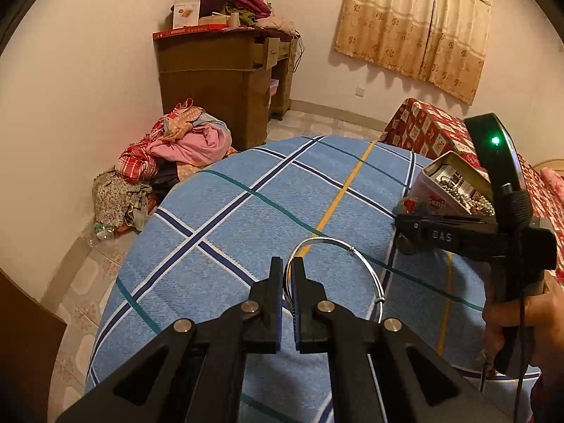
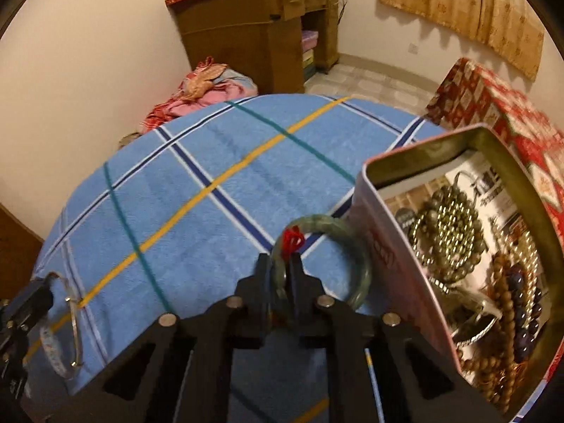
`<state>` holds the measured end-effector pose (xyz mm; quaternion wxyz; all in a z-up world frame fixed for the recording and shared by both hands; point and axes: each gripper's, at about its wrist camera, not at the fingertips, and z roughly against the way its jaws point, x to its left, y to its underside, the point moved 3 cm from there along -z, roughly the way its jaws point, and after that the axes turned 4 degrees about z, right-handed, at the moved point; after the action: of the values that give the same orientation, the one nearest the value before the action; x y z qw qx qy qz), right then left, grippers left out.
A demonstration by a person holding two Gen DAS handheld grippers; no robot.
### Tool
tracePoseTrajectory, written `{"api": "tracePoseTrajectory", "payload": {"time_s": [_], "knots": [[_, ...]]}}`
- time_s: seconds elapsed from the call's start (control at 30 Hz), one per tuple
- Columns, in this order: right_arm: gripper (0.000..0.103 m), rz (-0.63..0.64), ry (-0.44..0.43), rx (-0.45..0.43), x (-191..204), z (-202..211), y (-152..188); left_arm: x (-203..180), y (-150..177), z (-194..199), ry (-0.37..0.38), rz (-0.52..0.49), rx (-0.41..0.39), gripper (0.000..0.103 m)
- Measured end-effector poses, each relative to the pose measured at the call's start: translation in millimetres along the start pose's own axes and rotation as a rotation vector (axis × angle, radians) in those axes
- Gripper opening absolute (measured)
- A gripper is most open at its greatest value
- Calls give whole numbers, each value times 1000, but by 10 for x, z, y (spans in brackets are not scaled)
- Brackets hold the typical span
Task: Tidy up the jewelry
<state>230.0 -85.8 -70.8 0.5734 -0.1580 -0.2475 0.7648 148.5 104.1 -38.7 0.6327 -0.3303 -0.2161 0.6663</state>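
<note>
My left gripper [image 1: 288, 264] is shut on a thin silver bangle [image 1: 347, 250] and holds it over the blue plaid cloth [image 1: 246, 211]. The bangle also shows in the right wrist view [image 2: 75, 324], at the far left. My right gripper [image 2: 280, 262] is shut on a green jade bangle [image 2: 363, 271] with a red thread tied on it, just left of the open tin box [image 2: 373, 211]. The tin holds several bead bracelets [image 2: 447, 232]. In the left wrist view the right gripper [image 1: 405, 225] sits in front of the tin [image 1: 440, 176].
The cloth covers a table with rounded far edge. A pile of clothes [image 1: 169, 155] lies on the floor beyond it, next to a brown cabinet [image 1: 218, 81]. A red patterned bed cover [image 2: 493, 105] lies to the right.
</note>
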Motion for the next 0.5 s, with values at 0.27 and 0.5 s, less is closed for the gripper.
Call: {"api": "tracePoseTrajectory", "payload": {"time_s": [0.27, 0.5], "knots": [[12, -181, -227, -198, -27, 835, 248, -90, -9, 272, 20, -13, -42, 3], [12, -221, -264, -331, 187, 1543, 524, -288, 15, 531, 55, -55, -75, 3]]}}
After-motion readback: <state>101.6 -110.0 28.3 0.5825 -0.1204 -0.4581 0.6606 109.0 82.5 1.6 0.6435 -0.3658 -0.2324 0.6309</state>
